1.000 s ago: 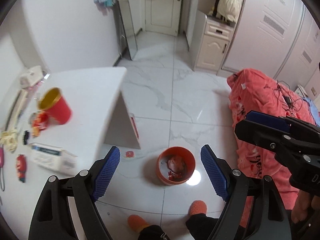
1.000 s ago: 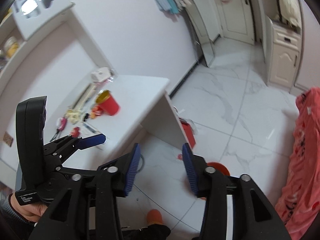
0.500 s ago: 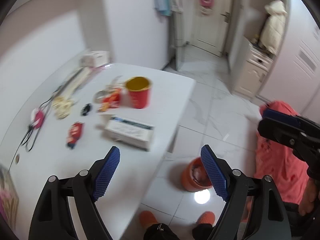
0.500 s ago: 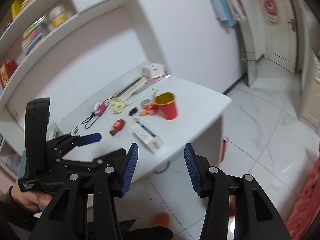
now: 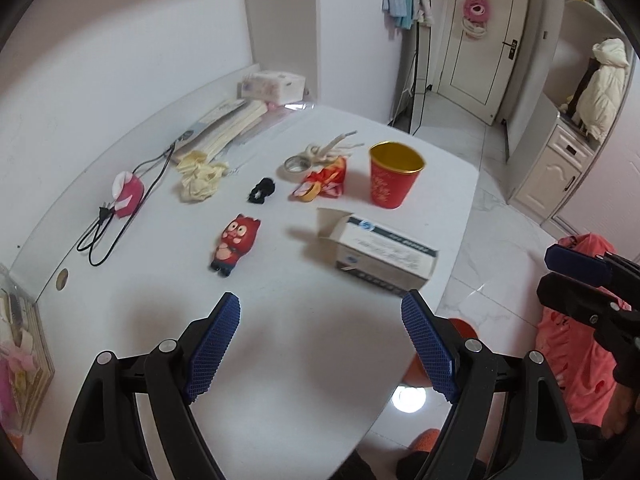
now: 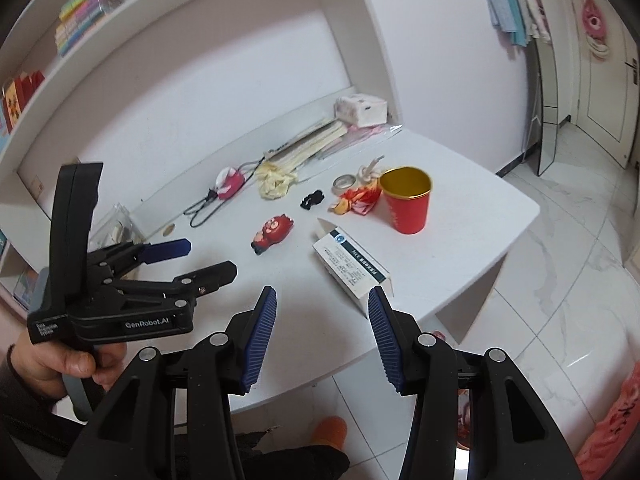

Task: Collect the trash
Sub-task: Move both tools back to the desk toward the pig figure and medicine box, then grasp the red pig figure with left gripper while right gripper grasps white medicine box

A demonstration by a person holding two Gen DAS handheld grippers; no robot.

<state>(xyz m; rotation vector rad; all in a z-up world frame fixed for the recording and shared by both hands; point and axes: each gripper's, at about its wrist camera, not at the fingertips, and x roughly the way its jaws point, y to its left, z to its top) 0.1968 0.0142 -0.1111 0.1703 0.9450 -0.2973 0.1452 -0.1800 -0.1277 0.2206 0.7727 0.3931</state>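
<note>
A white desk (image 5: 280, 360) holds an open white carton (image 5: 380, 256), a red paper cup (image 5: 394, 178), a crumpled red wrapper (image 5: 324, 182) and a crumpled yellowish paper (image 5: 200, 180). My left gripper (image 5: 320, 344) is open and empty, above the desk's near part, short of the carton. My right gripper (image 6: 322, 332) is open and empty, just before the carton (image 6: 352, 268). The cup (image 6: 408, 204) and wrapper (image 6: 358, 200) lie beyond. The orange bin (image 5: 456, 328) on the floor peeks out behind the left gripper's right finger.
A red pig figure (image 5: 236, 244), a black hair tie (image 5: 262, 192), a tape roll (image 5: 296, 164), a pink charger with black cable (image 5: 128, 196), papers and a tissue pack (image 5: 272, 84) lie further back. A red-covered bed (image 5: 576, 340) is at right.
Both grippers swung left and up from the floor and orange bin toward the desk top. The desk items now fill both views. Both grippers stayed open.
</note>
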